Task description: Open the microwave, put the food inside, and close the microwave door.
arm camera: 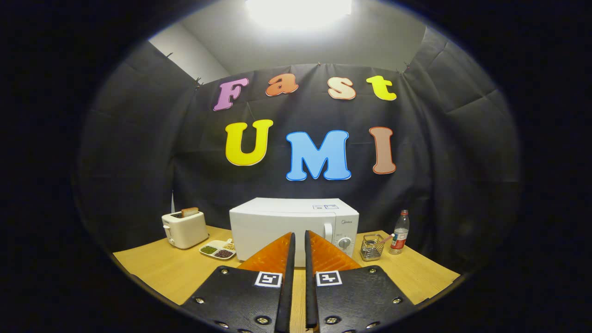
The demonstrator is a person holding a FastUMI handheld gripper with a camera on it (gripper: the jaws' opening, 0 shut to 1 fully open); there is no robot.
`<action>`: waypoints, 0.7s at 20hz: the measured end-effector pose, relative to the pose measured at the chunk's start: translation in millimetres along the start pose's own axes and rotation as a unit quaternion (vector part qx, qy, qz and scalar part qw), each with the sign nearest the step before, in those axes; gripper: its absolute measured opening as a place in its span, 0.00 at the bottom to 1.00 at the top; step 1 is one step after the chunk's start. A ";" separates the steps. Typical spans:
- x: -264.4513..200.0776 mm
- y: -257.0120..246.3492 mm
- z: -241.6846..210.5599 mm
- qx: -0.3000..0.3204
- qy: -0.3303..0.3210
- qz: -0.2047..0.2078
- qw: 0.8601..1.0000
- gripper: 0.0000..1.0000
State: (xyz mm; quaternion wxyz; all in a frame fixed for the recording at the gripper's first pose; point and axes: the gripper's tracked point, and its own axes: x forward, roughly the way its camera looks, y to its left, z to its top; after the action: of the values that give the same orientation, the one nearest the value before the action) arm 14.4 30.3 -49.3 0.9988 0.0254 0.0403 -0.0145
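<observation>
tongs (299,240) hide microwave (277,222) door's lower middle

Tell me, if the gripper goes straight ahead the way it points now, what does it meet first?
Most likely the closed front door of the white box-shaped microwave, which stands just beyond the nearly shut, empty fingers of the gripper on the wooden table. How far away it is, the picture cannot tell.

The gripper camera rides just behind the jaws, looking level along them across the table (157,268) toward the booth's back wall. The microwave (282,222) stands not far beyond the nearly closed jaws, squarely faced.
</observation>
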 end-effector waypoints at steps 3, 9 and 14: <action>-22.9 -12.8 28.2 0.010 -0.030 -0.010 0.999 0.12; -59.3 -35.8 52.8 0.010 -0.049 -0.035 0.998 0.12; -69.2 -37.8 60.5 0.011 -0.062 -0.040 0.997 0.13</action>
State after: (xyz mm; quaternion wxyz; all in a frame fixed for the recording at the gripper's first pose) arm -50.9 -8.7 14.6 0.9976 0.0340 -0.0211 -0.0562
